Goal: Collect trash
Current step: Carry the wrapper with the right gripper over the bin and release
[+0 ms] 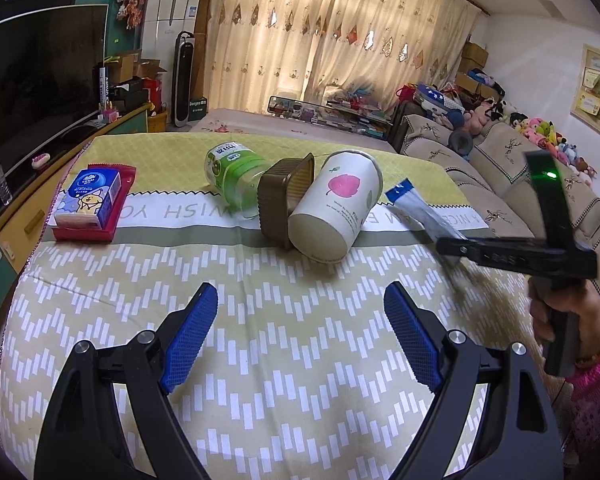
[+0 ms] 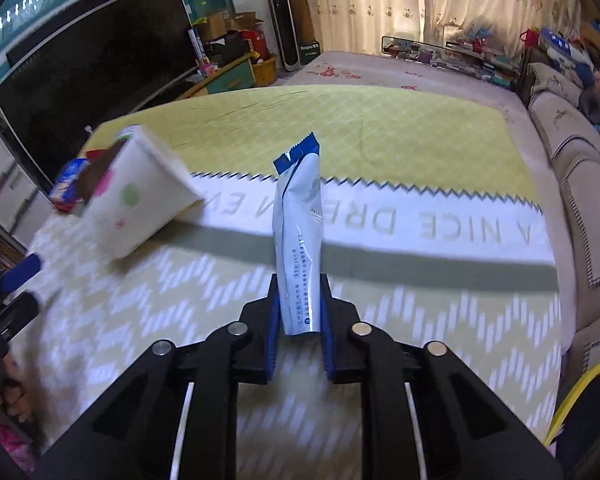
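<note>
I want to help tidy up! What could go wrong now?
The right tool pinches only the bottom end of the sachet, so the sachet could slip out or flop over on the way to the bin.

The cup lies on its side, leaning on the brown tub and the bottle. A bump from either tool might send the cup rolling off the cloth.

The left tool is open and empty.

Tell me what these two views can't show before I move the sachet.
- Yellow-rimmed bin, right wrist view: cut off by the frame edge.
- Paper cup, right wrist view: motion-blurred.
- Green bottle, left wrist view: neck hidden behind the brown tray.
- Sachet, left wrist view: lower end hidden by the right gripper.
</note>
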Action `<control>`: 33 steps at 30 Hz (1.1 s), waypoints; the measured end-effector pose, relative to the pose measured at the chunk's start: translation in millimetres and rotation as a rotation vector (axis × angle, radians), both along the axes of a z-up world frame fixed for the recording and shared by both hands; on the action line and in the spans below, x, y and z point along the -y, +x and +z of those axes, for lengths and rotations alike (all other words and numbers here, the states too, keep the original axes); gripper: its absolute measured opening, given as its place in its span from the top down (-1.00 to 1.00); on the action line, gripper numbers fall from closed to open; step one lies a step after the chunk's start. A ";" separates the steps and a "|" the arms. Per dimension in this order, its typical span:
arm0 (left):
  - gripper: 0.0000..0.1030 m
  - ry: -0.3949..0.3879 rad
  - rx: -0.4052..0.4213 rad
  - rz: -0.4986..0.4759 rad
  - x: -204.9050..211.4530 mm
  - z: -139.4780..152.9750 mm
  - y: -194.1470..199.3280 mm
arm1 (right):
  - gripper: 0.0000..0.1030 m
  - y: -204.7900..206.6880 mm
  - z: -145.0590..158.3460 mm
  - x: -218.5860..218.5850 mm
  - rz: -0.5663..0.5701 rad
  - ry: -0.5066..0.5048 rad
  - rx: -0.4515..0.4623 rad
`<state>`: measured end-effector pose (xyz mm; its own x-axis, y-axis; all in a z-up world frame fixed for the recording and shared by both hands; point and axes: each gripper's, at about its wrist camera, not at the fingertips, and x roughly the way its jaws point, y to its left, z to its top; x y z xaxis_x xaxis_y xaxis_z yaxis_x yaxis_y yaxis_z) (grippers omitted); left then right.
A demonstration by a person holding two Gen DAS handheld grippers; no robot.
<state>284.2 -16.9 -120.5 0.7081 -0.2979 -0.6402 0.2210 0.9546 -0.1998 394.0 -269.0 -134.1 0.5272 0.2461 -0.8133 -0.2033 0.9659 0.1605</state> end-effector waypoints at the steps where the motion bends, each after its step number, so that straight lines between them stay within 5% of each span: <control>1: -0.63 -0.001 0.000 -0.003 -0.9 -0.3 -0.5 | 0.68 -10.0 3.5 1.5 0.001 0.012 0.006; 11: -0.63 0.012 0.003 -0.037 7.8 0.0 -6.3 | 0.68 -118.0 33.7 39.0 -0.064 0.073 0.102; 18: -0.63 0.013 0.001 -0.042 9.4 -0.1 -7.9 | 0.65 -174.0 40.6 136.7 -0.344 0.046 0.148; 28: -0.63 0.039 -0.017 -0.068 20.4 -4.4 -8.3 | 0.60 -218.1 -5.1 256.6 -0.704 0.005 0.054; 33: -0.63 0.049 -0.025 -0.075 23.5 -8.2 -7.0 | 0.27 -217.0 -26.2 280.2 -0.794 -0.011 0.030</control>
